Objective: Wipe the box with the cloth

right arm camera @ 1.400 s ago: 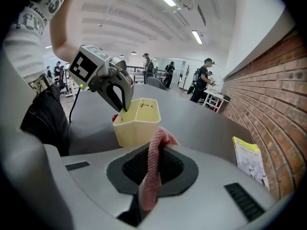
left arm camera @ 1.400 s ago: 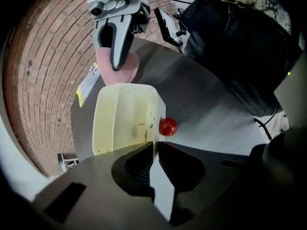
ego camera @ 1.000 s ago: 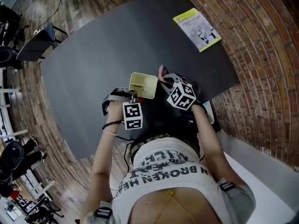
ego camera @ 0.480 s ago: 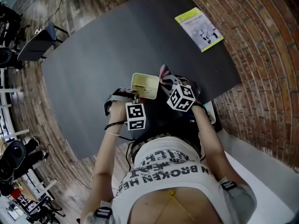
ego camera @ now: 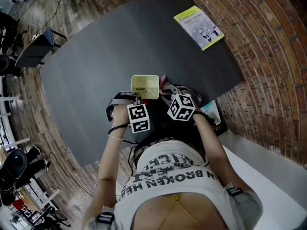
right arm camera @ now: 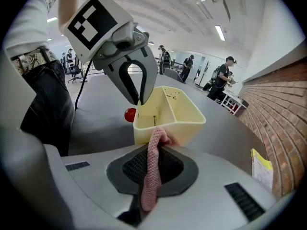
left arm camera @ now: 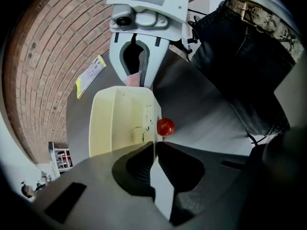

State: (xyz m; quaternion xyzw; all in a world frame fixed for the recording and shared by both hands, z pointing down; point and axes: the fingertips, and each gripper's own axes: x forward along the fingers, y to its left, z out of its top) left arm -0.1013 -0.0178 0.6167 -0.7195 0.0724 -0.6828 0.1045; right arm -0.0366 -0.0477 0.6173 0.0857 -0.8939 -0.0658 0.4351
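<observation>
A pale yellow open box (ego camera: 145, 86) stands lifted over the dark table (ego camera: 105, 47). My left gripper (ego camera: 139, 97) is shut on the box's near wall; in the left gripper view that thin wall (left arm camera: 149, 123) runs between the jaws of the left gripper (left arm camera: 154, 146). My right gripper (right arm camera: 156, 145) is shut on a pink cloth (right arm camera: 152, 171), whose front end presses against the outside of the box (right arm camera: 175, 114). The left gripper view shows the cloth (left arm camera: 134, 79) behind the box's far end, inside the right gripper (left arm camera: 137, 75).
A small red ball (left arm camera: 165, 126) lies on the table beside the box, also visible as the ball (right arm camera: 130, 114). A yellow-edged booklet (ego camera: 199, 27) lies at the table's far right corner. A brick wall (ego camera: 268, 56) borders the table. People stand far off in the room.
My right gripper has slid left and nearer along the box's side with the cloth. The left gripper and the box have stayed about where they were.
</observation>
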